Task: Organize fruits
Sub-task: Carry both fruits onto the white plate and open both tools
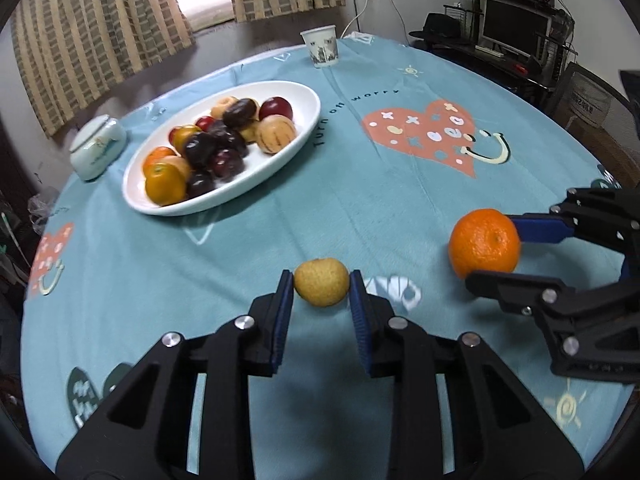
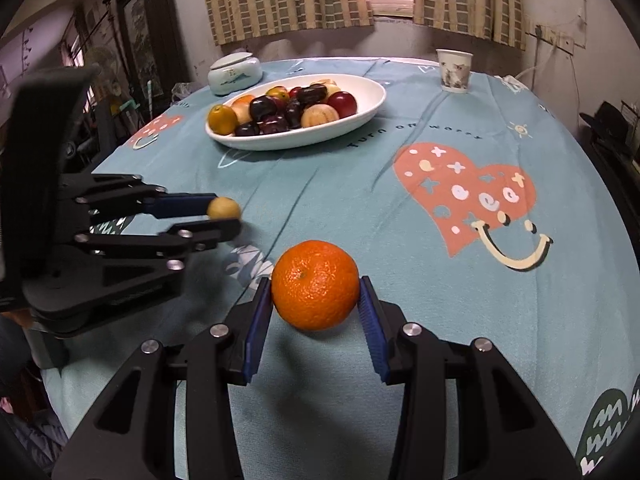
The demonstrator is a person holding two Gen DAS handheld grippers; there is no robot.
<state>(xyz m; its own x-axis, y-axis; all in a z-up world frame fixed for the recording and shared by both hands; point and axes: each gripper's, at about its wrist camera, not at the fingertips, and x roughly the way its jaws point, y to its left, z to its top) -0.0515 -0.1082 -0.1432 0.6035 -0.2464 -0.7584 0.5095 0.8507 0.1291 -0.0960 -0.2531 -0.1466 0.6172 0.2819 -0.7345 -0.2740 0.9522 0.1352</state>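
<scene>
My left gripper (image 1: pixel 321 286) is shut on a small yellow-brown pear (image 1: pixel 321 286), held just above the blue tablecloth; both also show in the right wrist view, the gripper (image 2: pixel 224 214) at the left with the pear (image 2: pixel 224 208) at its tips. My right gripper (image 2: pixel 316 286) is shut on an orange (image 2: pixel 316 284); in the left wrist view that gripper (image 1: pixel 486 246) and orange (image 1: pixel 485 243) are at the right. A white oval plate (image 1: pixel 280 162) (image 2: pixel 360 118) heaped with plums, oranges, apples and pears lies further back on the table.
A lidded pale ceramic jar (image 1: pixel 97 148) (image 2: pixel 234 74) stands by the plate's far end. A paper cup (image 1: pixel 320 46) (image 2: pixel 454 70) stands near the table's far edge. Curtains and a window are behind; a desk with a monitor (image 1: pixel 516 30) is off to the right.
</scene>
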